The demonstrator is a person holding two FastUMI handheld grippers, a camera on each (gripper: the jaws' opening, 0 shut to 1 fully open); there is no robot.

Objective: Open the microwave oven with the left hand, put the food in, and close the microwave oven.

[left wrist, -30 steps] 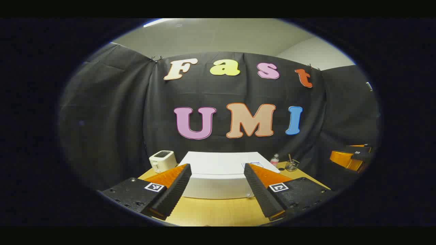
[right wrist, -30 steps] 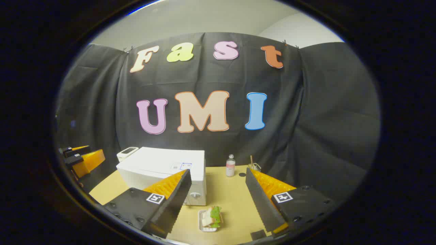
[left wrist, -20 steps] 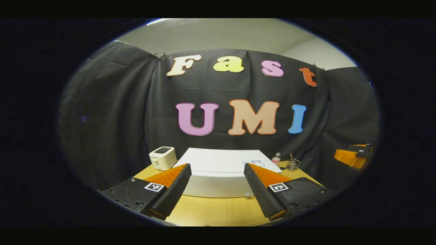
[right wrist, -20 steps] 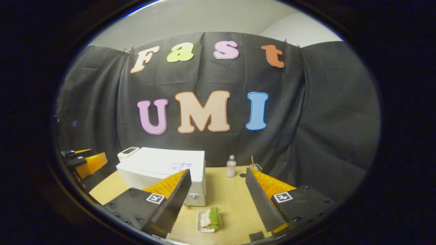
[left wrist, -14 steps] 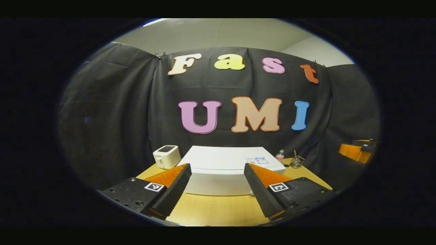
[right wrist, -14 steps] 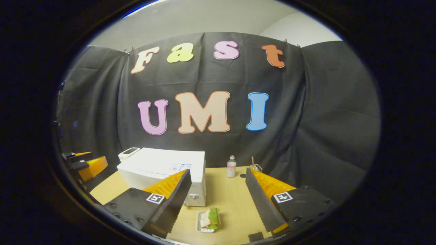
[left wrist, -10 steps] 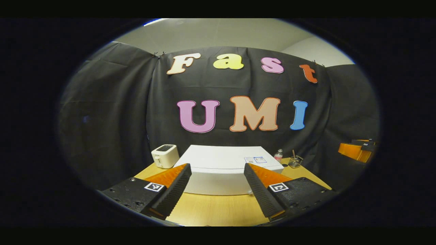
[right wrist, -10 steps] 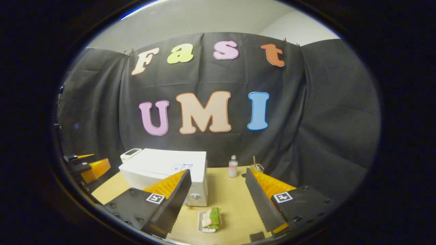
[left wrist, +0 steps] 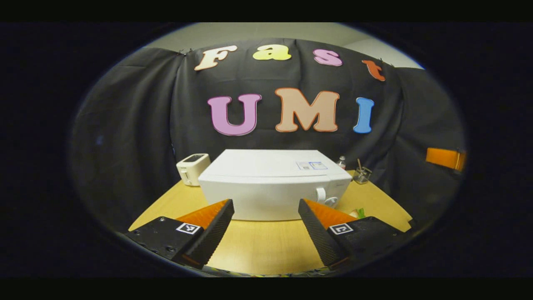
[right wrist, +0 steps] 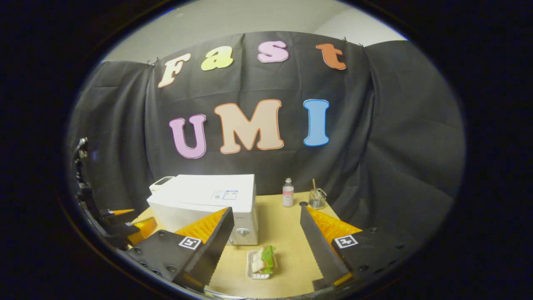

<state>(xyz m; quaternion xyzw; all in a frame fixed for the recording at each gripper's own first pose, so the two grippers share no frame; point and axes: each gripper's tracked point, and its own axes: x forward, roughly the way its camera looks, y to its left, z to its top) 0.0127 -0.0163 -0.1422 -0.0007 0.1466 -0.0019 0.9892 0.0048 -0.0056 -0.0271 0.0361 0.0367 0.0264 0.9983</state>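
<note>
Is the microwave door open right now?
No, the microwave shows a flat, closed white front, and the left tool hangs open short of it.

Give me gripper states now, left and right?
Left gripper: open, holding nothing.
Right gripper: open, holding nothing.

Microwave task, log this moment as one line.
white box-shaped microwave: door shut | sandwich in small white tray: on table, right of microwave | left gripper: open, empty | right gripper: open, empty
</note>
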